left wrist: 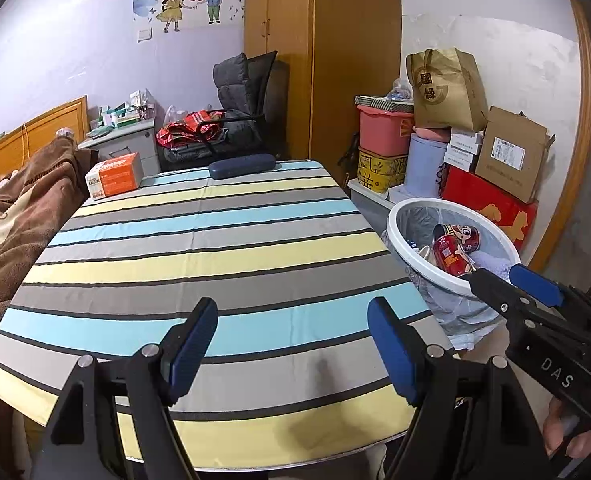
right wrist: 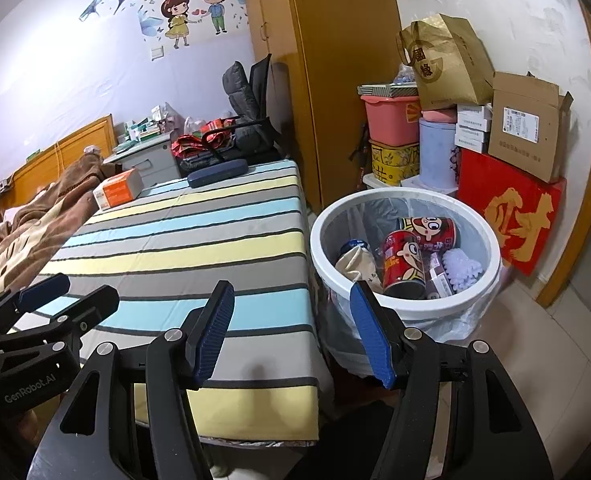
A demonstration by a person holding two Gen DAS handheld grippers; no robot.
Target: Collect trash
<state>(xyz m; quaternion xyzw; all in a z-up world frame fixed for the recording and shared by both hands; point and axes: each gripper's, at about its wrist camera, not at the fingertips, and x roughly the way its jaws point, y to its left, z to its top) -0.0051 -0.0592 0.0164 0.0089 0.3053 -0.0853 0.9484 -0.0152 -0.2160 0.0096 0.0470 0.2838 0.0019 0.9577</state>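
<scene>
A white trash bin [right wrist: 491,280] with a clear liner stands on the floor right of the table; it also shows in the left wrist view [left wrist: 395,240]. Inside lie two red cartoon cans [right wrist: 405,264], a beige bag [right wrist: 355,266], a white fluffy piece [right wrist: 461,268] and a small packet. My left gripper [left wrist: 293,316] is open and empty over the table's near end. My right gripper [right wrist: 293,300] is open and empty at the table's near right corner, just left of the bin. Each gripper shows in the other's view: the right one [left wrist: 495,276], the left one [right wrist: 69,288].
The striped tablecloth [left wrist: 199,248] carries an orange box [left wrist: 115,176] and a dark blue case [left wrist: 241,166] at the far end. A bed with a brown blanket [left wrist: 11,232] lies left. Stacked boxes and bags [right wrist: 475,136] stand behind the bin. A chair [left wrist: 235,120] is beyond the table.
</scene>
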